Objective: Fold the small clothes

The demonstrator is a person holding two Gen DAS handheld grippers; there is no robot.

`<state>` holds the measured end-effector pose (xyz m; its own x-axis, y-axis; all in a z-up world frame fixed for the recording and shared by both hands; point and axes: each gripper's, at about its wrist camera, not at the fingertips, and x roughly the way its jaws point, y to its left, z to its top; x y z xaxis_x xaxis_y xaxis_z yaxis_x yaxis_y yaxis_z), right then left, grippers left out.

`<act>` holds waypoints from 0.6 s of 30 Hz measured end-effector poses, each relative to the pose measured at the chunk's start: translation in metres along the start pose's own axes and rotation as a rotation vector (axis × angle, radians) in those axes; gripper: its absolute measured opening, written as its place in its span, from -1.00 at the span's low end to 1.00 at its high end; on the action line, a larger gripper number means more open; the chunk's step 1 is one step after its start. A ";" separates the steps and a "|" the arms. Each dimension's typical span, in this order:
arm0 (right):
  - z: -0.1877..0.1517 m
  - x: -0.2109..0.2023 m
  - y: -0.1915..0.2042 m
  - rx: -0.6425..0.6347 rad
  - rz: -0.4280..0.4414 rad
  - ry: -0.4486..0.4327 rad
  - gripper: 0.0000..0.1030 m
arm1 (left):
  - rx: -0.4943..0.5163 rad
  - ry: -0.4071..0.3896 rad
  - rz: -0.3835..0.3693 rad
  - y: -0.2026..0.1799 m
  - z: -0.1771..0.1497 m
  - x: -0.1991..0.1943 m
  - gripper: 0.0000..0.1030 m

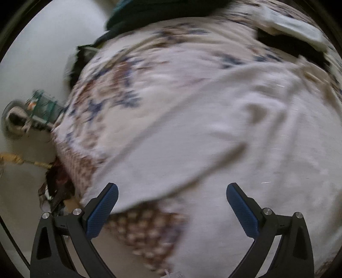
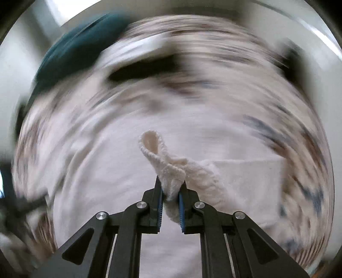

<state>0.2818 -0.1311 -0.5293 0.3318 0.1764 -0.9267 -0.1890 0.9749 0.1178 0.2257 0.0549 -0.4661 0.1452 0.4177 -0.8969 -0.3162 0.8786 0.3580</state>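
We see the right hand-held gripper (image 2: 171,188) clenched on a bunched edge of the white knit garment (image 2: 171,169), presumably to carry a fold; left hand-held gripper (image 1: 172,192) spread, empty, above the cloth (image 1: 213,139) on the patterned bedspread (image 1: 119,89).

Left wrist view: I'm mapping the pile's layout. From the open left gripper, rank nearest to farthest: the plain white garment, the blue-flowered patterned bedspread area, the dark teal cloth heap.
1. Plain white garment, spread just ahead of the left gripper.
2. Blue-flowered patterned bedspread area, beyond it, upper left.
3. Dark teal cloth heap, at the top edge.
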 end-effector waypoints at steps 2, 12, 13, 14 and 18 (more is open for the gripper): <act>-0.015 0.033 0.079 -0.182 0.029 0.069 -0.76 | -0.033 0.009 0.027 0.031 -0.007 0.008 1.00; -0.116 0.074 0.259 -0.532 0.029 0.239 -0.76 | -0.178 0.091 0.066 0.127 -0.043 0.058 1.00; -0.120 0.077 0.259 -0.537 0.018 0.253 -0.76 | -0.188 0.095 0.063 0.133 -0.044 0.059 1.00; -0.123 0.078 0.258 -0.528 0.019 0.270 -0.74 | -0.211 0.106 0.054 0.140 -0.046 0.064 1.00; -0.108 0.073 0.234 -0.357 0.159 0.357 -0.19 | -0.286 0.125 0.017 0.168 -0.053 0.072 1.00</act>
<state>0.1617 0.0949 -0.6082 -0.0503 0.2001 -0.9785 -0.5354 0.8216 0.1955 0.1331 0.2208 -0.4846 0.0267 0.3840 -0.9229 -0.5712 0.7636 0.3011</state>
